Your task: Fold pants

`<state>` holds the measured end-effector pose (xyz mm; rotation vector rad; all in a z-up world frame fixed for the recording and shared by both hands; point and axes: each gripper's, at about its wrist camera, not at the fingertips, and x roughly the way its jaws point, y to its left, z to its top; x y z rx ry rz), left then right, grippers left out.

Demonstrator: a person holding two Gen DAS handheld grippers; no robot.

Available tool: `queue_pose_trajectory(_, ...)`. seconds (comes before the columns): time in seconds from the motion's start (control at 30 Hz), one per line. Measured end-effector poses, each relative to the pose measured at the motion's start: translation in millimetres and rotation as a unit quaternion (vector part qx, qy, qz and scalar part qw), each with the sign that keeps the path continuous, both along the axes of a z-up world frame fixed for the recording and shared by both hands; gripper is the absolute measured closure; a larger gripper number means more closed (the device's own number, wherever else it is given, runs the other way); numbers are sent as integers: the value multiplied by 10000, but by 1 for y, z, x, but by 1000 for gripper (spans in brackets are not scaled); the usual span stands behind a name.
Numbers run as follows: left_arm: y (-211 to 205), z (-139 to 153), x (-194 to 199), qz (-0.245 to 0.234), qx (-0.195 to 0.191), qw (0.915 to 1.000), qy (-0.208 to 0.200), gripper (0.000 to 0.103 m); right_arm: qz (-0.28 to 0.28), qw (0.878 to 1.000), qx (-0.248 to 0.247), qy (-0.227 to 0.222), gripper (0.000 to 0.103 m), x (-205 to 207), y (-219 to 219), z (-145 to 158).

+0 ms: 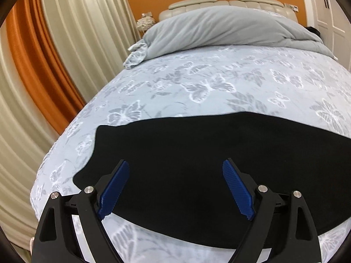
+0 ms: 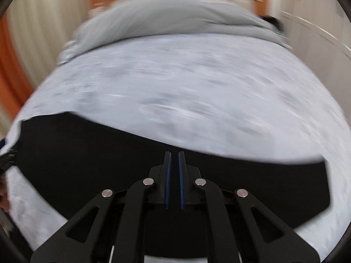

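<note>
Black pants (image 1: pixel 197 157) lie flat across the near part of a bed with a pale blue butterfly-print cover (image 1: pixel 208 83). My left gripper (image 1: pixel 175 166) is open and empty, its blue pads spread wide just above the pants' left part. In the right wrist view the pants (image 2: pixel 87 149) stretch from far left to a squared end at the right. My right gripper (image 2: pixel 174 155) has its pads nearly together over the pants' far edge with a thin gap between them; nothing shows in the gap. This view is motion-blurred.
A grey pillow or folded duvet (image 1: pixel 219 28) lies at the head of the bed before a padded headboard (image 1: pixel 193 2). Beige and orange curtains (image 1: pixel 43 54) hang at the left. A white wardrobe (image 1: pixel 329 17) stands at the right. The bed's left edge drops off near the curtains.
</note>
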<state>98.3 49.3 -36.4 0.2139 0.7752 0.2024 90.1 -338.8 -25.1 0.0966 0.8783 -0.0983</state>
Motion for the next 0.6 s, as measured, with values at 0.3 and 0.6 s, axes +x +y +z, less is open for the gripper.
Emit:
queue_pose_trajectory(0.3,-50,-27,11,-283,490,9982,180,17,-1964,9798,369,63,95,-91,-178,-12)
queue_pose_trajectory(0.6,-58,-31,16,-358,207,9990,149,17,-2486,9637,877,427,66,-131,-248,-36)
